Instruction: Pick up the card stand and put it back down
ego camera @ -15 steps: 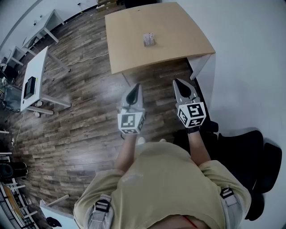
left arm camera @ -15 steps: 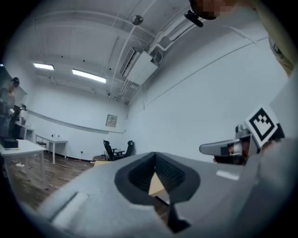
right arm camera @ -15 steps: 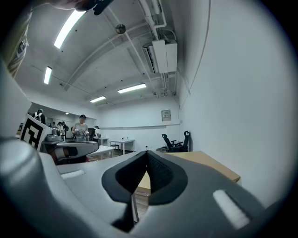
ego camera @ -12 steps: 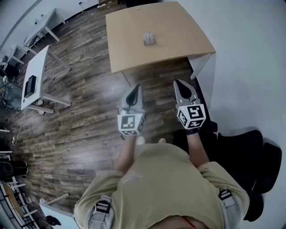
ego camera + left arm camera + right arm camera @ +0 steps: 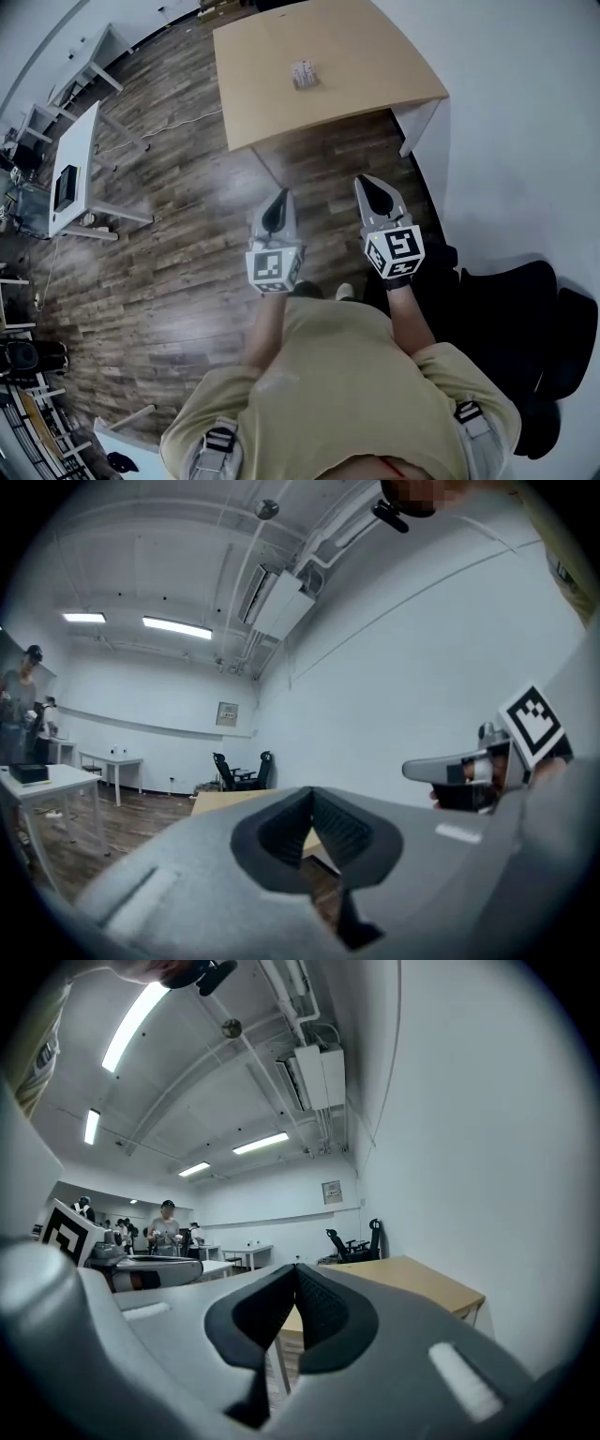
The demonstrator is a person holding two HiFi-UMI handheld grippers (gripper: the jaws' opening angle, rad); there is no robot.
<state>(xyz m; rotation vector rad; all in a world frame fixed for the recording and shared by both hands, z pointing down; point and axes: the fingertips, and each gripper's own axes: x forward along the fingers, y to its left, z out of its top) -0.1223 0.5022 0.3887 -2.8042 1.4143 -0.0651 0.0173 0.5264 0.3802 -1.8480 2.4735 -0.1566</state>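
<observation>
Head view: one card stand (image 5: pixel 303 74) sits on the one wooden bench (image 5: pixel 366 56), slightly toward its far-left part and away from every edge. It is a small pale block with faint pinkish marks; its details are too small to tell. Two tongs are held level above the wooden floor (image 5: pixel 178 244), side by side and well short of the bench. The left tongs (image 5: pixel 278 199) and the right tongs (image 5: pixel 372 186) are both pinched together and hold nothing. Open floor lies between them and the bench's near edge. Two white desks (image 5: pixel 75 159) stand off to the left. A black chair (image 5: pixel 525 319) is close at the person's right, against the white wall.

Left gripper view: the left tongs (image 5: pixel 312 794) have their tips meeting, with only the padded hollow behind them and nothing gripped. Beyond the tips lies a corner of the bench (image 5: pixel 225 801). Two black chairs (image 5: pixel 239 771) stand by the far wall. The right tongs (image 5: pixel 441 769) show alongside, at the right.

Right gripper view: the right tongs (image 5: pixel 295 1269) are likewise closed tip to tip and empty. The bench (image 5: pixel 422 1283) stretches ahead to the right, and the left tongs (image 5: pixel 159 1272) show at the left. Several people (image 5: pixel 167 1222) stand by white desks in the background.
</observation>
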